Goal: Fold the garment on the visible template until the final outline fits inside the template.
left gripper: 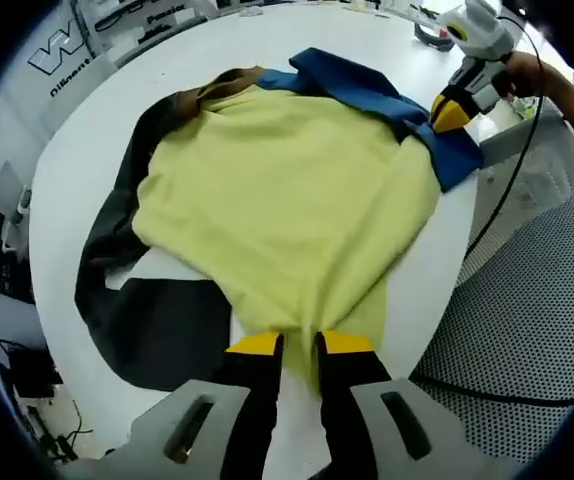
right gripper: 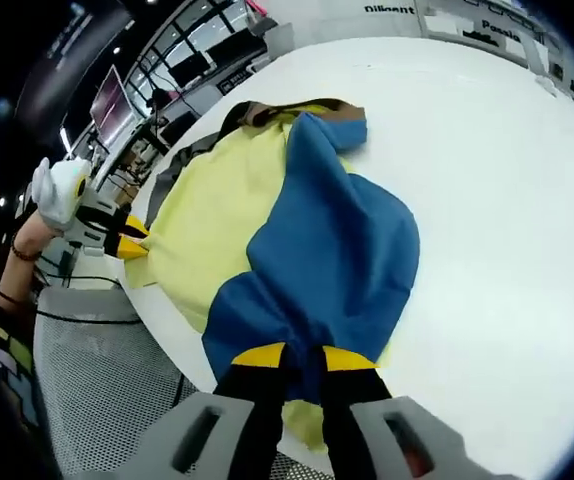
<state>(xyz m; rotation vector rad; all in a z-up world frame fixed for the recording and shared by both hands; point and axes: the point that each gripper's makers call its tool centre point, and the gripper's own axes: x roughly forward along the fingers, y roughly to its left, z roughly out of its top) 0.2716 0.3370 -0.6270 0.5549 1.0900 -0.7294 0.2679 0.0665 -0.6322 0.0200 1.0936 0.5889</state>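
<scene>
A garment lies on a round white table (left gripper: 87, 150). Its yellow body (left gripper: 287, 200) spreads over a dark template sheet (left gripper: 157, 330). A blue sleeve (left gripper: 387, 100) lies folded across its far side. My left gripper (left gripper: 299, 345) is shut on the yellow hem at the table's near edge. In the right gripper view the blue sleeve (right gripper: 327, 240) runs over the yellow body (right gripper: 217, 220), and my right gripper (right gripper: 304, 357) is shut on the blue cloth's end. The right gripper (left gripper: 450, 113) also appears at the far right of the left gripper view, and the left gripper (right gripper: 127, 240) at the left of the right gripper view.
A brown collar (left gripper: 229, 82) peeks out at the garment's far end. A perforated grey mat (left gripper: 527, 330) and a black cable (left gripper: 512, 190) lie beside the table. Signboards (left gripper: 117, 25) stand beyond the table. A person's arm (right gripper: 22, 260) holds the left gripper.
</scene>
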